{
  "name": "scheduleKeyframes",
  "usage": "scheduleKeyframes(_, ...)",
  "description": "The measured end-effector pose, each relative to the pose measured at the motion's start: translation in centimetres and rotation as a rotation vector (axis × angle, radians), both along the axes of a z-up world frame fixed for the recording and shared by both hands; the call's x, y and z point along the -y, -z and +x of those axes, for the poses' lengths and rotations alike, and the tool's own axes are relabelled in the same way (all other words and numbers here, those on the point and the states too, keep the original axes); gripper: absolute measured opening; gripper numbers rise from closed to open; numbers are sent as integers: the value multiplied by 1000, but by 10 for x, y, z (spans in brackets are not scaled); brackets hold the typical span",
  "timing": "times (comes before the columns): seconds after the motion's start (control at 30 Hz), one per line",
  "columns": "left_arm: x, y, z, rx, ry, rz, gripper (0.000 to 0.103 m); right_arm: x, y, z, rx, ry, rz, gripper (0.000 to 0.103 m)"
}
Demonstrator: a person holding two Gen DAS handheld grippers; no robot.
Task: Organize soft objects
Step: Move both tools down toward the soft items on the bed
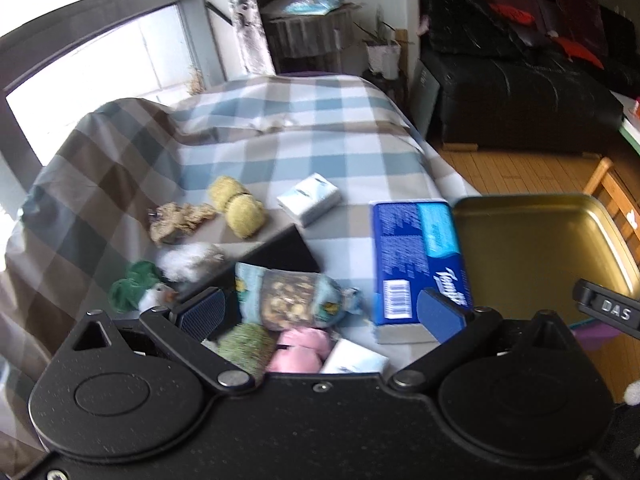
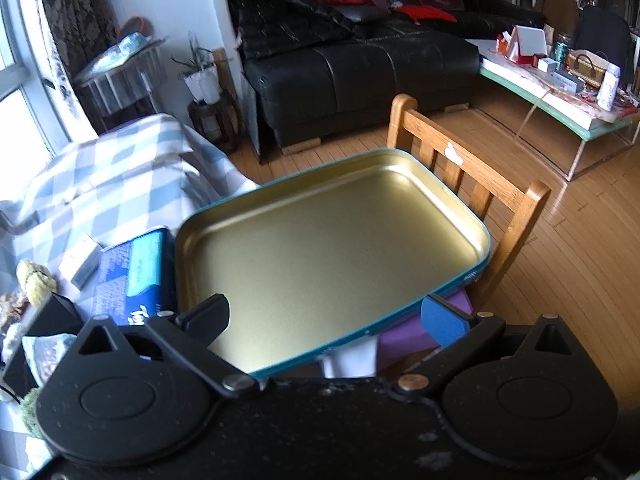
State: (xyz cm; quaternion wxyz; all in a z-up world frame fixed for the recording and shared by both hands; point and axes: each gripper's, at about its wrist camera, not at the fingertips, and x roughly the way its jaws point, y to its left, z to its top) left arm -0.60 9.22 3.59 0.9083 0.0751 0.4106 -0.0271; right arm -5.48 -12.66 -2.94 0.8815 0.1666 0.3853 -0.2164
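Left jaws: the left gripper [image 1: 320, 312] stands wide apart, holding nothing; its fingers flank a black box without clearly touching it.
Right jaws: the right gripper [image 2: 326, 316] is likewise spread wide and empty, poised over the near edge of the gold tin tray [image 2: 440, 184].
Black box: the black box [image 1: 288, 250] sits on the checked surface [image 1: 280, 136], just below the left gripper. Inside lie a patterned fabric roll [image 1: 292, 300], a green fuzzy piece [image 1: 244, 346], a pink soft piece [image 1: 302, 350] and a white tissue pack [image 1: 352, 360].
Fabric roll, axis: long axis runs left to right across the left wrist view, ends pinched, spanning the space between the two fingers.
Blue tissue package: the blue tissue package [image 1: 420, 264] lies flat just right of the box, long axis pointing away from the camera, its right edge against the tray.
Loose soft items: a yellow knitted bundle [image 1: 238, 210], a tan crumpled piece [image 1: 180, 220], a white fluffy tuft [image 1: 188, 260] and a green and white plush [image 1: 140, 292] lie on the surface left of the box; the plush is blurred, so its form is uncertain.
Small white pack: a small white pack [image 1: 308, 198] rests beyond the box, tilted diagonally.
Tray: empty, long axis diagonal in the right wrist view, resting on a purple item [image 2: 412, 332], a wooden chair [image 2: 460, 168] behind it.
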Motion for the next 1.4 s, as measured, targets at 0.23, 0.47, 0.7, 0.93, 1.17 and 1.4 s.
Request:
scheduleKeyframes(0.23,-74,-24,9,66,-123,7,99,-33,-2,2,6,-121,-57,103)
scheduleKeyframes(0.47,-136,-19,22,55,-277,48,99,-71,-2,4,16,-293,-57,103)
scheduleKeyframes(0.7,-166,16,15,-82,-304,-16,98,-104,2,6,26,-433,45,103)
scheduleKeyframes(0.93,-162,63,5,-218,-240,-105,87,-150,17,15,-42,-687,-47,103)
scheduleKeyframes(1.17,-155,83,2,-266,-157,-137,87,-187,37,17,-83,-922,-130,103)
scheduleKeyframes(1.4,-150,97,-1,-296,-80,-152,87,-209,62,21,-104,-1072,-246,103)
